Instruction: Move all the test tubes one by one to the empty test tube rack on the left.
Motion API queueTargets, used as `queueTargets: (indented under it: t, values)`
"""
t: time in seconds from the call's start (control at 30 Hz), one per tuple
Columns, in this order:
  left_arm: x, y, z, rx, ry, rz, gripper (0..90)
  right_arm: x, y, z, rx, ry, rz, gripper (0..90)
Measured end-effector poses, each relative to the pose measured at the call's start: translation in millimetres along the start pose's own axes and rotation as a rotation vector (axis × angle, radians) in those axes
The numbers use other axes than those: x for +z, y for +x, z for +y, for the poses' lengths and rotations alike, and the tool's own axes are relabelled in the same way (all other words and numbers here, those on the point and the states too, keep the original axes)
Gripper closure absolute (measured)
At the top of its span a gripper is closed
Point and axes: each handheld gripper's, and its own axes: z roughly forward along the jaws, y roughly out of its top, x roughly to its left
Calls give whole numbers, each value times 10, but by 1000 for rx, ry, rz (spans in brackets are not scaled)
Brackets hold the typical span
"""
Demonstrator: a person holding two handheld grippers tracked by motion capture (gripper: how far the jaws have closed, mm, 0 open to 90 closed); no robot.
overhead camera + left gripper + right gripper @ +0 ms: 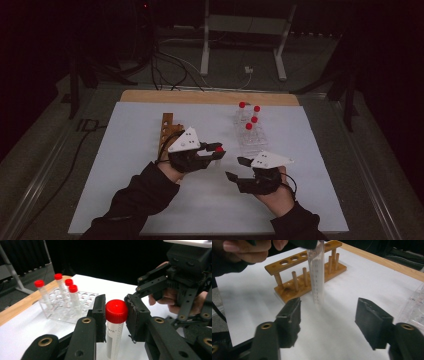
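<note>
Presently your left gripper pinches the red-capped tube upright above the table, likely for the wooden rack, while your right gripper waits, jaws spread.

**Five tubes, two racks, two grippers counted**

Five red-capped tubes are counted: four are seen standing in the clear plastic rack, and one tube is seen apart from them. Two racks are tallied, the clear one and a wooden rack. Two grippers are counted, left gripper and right gripper.
</note>
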Motion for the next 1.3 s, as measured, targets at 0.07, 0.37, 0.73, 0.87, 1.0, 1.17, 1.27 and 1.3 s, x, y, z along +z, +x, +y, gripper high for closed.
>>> queueTargets:
  t: [0.07,0.37,0.73,0.87,1.0,1.17,1.27,1.3]
  values:
    - [-41,40,5,-3,-2,11,718,-7,-2,-2,6,-3,-5,271]
    - [-208,255,23,-31,-16,82,719,-10,11,7,34,-10,-24,26]
    - [-395,551,42,-50,-24,187,718,-37,-2,9,31,-25,17,0]
    - [-453,663,65,-57,-27,224,718,-49,-5,11,26,-27,16,0]
    - [-510,765,64,-69,-36,258,718,-61,-11,15,29,-32,18,0]
    - [-611,917,42,-88,-40,313,718,-57,-19,10,34,-32,11,0]
    - [-648,981,34,-98,-37,334,718,-56,-11,10,31,-31,16,0]
    - [-657,999,33,-104,-38,343,718,-54,-11,10,28,-30,19,0]
